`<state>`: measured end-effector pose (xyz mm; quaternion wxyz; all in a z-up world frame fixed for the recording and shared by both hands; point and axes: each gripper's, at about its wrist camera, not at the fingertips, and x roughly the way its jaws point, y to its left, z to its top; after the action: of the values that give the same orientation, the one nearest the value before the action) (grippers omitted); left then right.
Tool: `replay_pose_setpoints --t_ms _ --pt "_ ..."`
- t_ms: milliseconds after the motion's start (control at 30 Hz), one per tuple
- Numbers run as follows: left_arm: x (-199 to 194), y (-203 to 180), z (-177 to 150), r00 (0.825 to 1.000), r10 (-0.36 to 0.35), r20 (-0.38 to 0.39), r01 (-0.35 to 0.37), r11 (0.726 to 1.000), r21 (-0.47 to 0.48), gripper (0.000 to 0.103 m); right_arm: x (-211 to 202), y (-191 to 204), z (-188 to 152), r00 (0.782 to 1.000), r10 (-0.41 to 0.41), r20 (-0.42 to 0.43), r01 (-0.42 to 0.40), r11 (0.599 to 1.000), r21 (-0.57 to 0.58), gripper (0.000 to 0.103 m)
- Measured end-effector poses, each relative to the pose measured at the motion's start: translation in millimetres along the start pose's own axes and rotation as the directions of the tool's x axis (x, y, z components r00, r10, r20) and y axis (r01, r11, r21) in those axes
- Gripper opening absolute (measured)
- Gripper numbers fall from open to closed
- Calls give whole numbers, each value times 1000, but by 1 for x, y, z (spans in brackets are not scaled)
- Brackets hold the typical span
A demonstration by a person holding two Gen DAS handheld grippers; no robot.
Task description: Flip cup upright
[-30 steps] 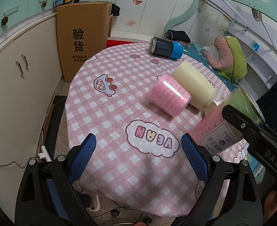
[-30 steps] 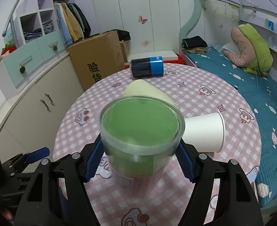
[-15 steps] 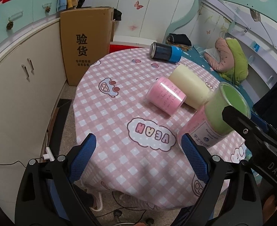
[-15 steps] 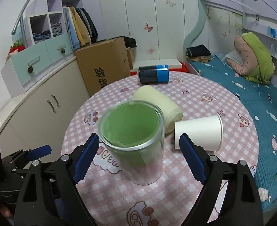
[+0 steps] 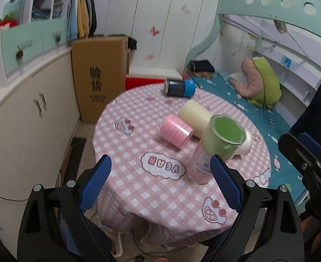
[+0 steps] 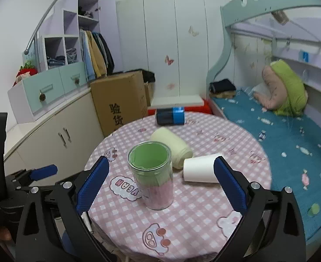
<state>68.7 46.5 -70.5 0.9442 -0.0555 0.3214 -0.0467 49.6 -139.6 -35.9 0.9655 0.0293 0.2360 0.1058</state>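
Round counter (image 6: 195,222) under a pink-and-white checked cloth with cartoon prints; the "VEAN" cloud print faces the cameras. Tall brown cardboard box (image 6: 119,102) with black characters stands on the floor beyond the counter, against the cream cabinets.

Right hand-held gripper (image 6: 161,184): blue-padded fingers spread wide, empty, one on each side of the cup and clear of its wall. Left hand-held gripper (image 5: 160,184): fingers likewise wide apart, nothing between them, held off the near edge of the counter.

Clear plastic cup with green lining above and pink below (image 6: 152,174) stands upright on the cloth, mouth up, just beside the "VEAN" print. In the left wrist view the same cup (image 5: 215,150) stands on its base, right of that print.

Pale yellow cylindrical cup (image 6: 173,149) lies on its side behind the upright cup. White paper cup (image 6: 200,167) lies on its side to the right, close to the yellow one. Pink cylindrical cup (image 5: 175,133) lies on its side next to the yellow cup (image 5: 195,118). Dark cup with a blue band (image 6: 170,115) lies on its side near the far edge, well apart from the others.
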Motion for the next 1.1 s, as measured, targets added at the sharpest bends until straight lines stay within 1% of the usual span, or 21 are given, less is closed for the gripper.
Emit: replay_pose_setpoints --t_ms 100,200,433,733,1100 --pt "-17 -6 0 999 15 49 -15 1000 7 92 -25 0 0 999 -6 46 7 1000 -19 95" --pt "-37 -15 -1 994 33 105 -35 999 21 93 -45 0 -1 996 -25 82 28 999 -43 95" --pt "-67 -30 -3 981 40 191 -53 997 60 94 -77 -2 -2 988 -30 151 39 998 -53 95" --pt "-93 -42 -7 959 51 278 -74 995 74 95 -102 0 -4 978 -37 207 50 997 -54 95" --pt "-110 -51 -10 933 66 353 -99 992 77 97 -112 -3 -7 970 -38 239 51 998 -48 96"
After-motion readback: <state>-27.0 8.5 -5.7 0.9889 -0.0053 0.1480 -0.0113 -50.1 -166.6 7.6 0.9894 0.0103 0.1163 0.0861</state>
